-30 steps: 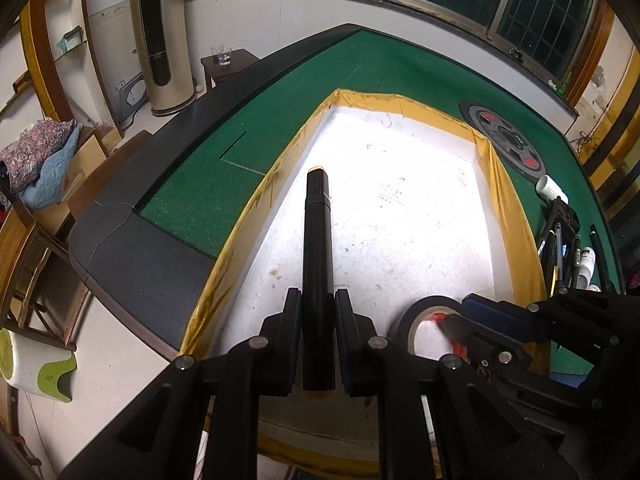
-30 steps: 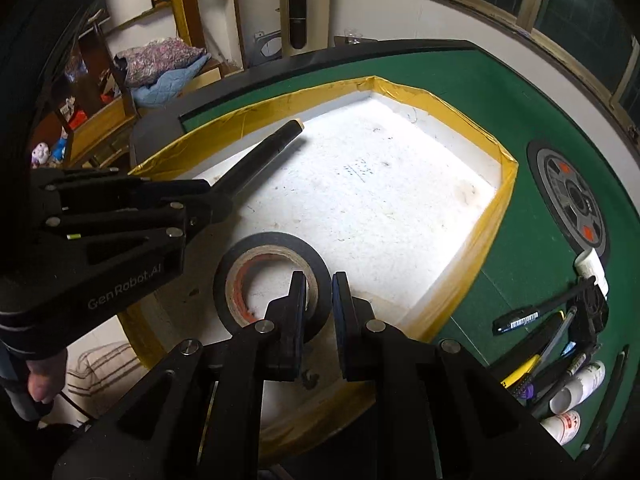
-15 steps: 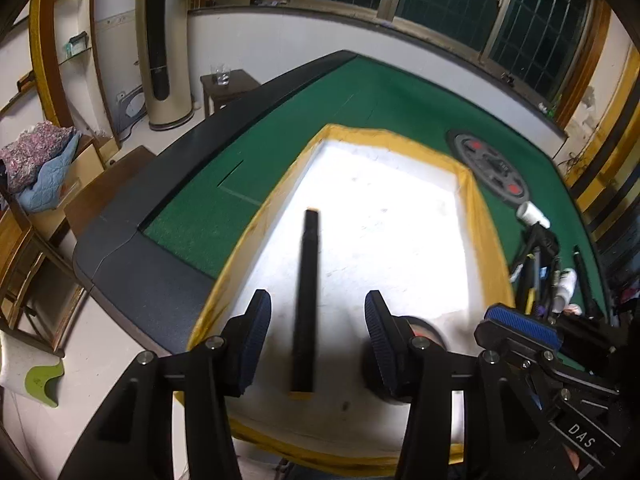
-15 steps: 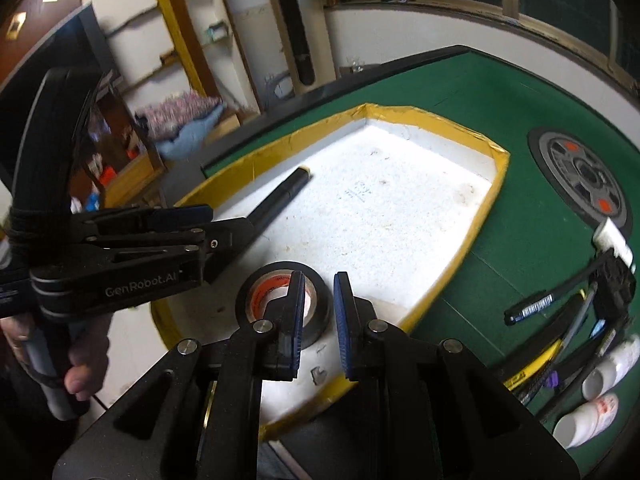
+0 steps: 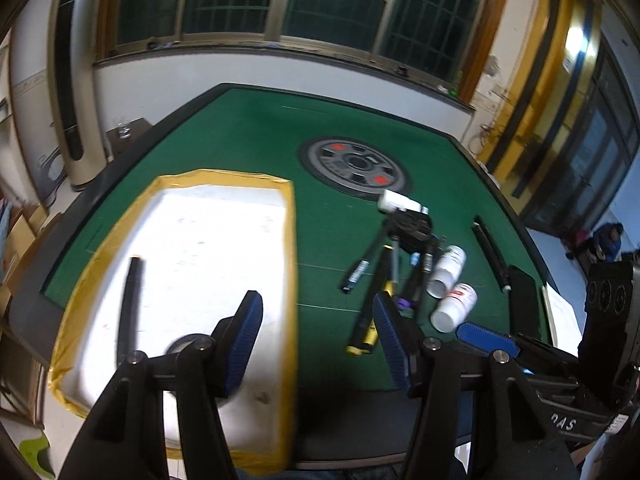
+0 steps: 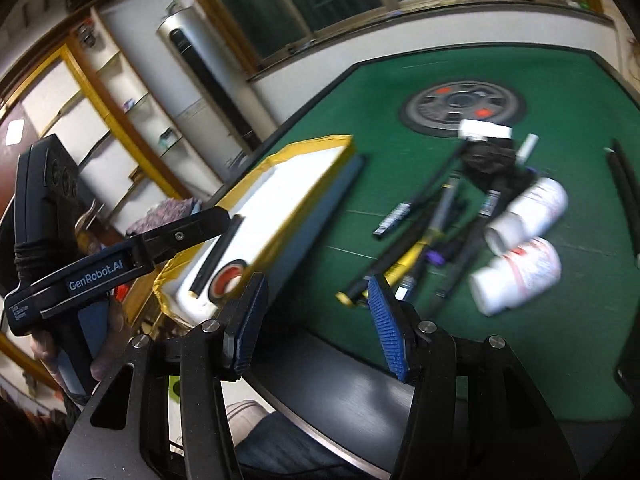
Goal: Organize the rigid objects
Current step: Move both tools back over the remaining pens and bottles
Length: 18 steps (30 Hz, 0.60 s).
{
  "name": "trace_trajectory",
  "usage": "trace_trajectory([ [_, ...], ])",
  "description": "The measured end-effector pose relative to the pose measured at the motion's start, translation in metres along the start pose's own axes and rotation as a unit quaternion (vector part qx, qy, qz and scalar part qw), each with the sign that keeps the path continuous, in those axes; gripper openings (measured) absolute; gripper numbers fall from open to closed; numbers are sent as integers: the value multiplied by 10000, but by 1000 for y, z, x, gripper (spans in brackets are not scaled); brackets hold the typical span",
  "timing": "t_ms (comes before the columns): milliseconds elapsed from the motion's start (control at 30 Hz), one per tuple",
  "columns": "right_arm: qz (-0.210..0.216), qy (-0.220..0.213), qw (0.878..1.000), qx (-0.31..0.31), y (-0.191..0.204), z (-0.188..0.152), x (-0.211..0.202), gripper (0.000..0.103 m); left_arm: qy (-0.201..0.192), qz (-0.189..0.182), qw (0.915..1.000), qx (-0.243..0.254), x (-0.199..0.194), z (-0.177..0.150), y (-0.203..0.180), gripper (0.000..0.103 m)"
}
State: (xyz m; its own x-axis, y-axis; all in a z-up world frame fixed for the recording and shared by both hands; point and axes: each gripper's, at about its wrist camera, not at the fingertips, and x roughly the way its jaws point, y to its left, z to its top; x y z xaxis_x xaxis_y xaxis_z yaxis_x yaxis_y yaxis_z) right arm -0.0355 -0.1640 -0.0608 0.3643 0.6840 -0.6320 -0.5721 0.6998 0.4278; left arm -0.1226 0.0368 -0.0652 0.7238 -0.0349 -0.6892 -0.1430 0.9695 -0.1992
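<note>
Green felt covers the table (image 5: 248,136), which has a dark raised rim, and barred windows (image 5: 320,4) run along the far wall of the room. From the left wrist view, the left gripper (image 5: 318,330) is released, its blue pads wide apart with nothing between them. A white tray (image 5: 224,236) with yellow taped edges sits at the table's left side; a black stick (image 5: 130,304) lies inside it near the left edge, and a tape roll (image 5: 182,346) rests near the tray's front, partly hidden behind a finger. A round grey disc (image 5: 354,166) is set in the felt. Pens (image 5: 384,276) and two white bottles (image 5: 452,288) lie in a loose heap toward the right edge.

From the right wrist view, the right gripper (image 6: 314,322) is also released and empty. The tape roll (image 6: 228,280) and the stick (image 6: 218,254) lie side by side in the tray (image 6: 280,184). A tall grey appliance (image 6: 200,64) stands beside wooden shelves (image 6: 116,92).
</note>
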Motion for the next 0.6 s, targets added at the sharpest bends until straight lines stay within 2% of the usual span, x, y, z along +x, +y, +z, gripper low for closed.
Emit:
trace_trajectory([
  [200, -380, -123, 9966, 719, -44, -3, -19, 52, 176, -167, 9992, 323, 11, -9, -32, 58],
  [367, -556, -107, 9916, 1164, -71, -3, -20, 52, 206, -195, 9987, 434, 9, -15, -38, 58],
  [600, -823, 72, 9851, 1509, -85, -2, -8, 52, 253, -199, 9988, 362, 11, -19, -36, 58],
])
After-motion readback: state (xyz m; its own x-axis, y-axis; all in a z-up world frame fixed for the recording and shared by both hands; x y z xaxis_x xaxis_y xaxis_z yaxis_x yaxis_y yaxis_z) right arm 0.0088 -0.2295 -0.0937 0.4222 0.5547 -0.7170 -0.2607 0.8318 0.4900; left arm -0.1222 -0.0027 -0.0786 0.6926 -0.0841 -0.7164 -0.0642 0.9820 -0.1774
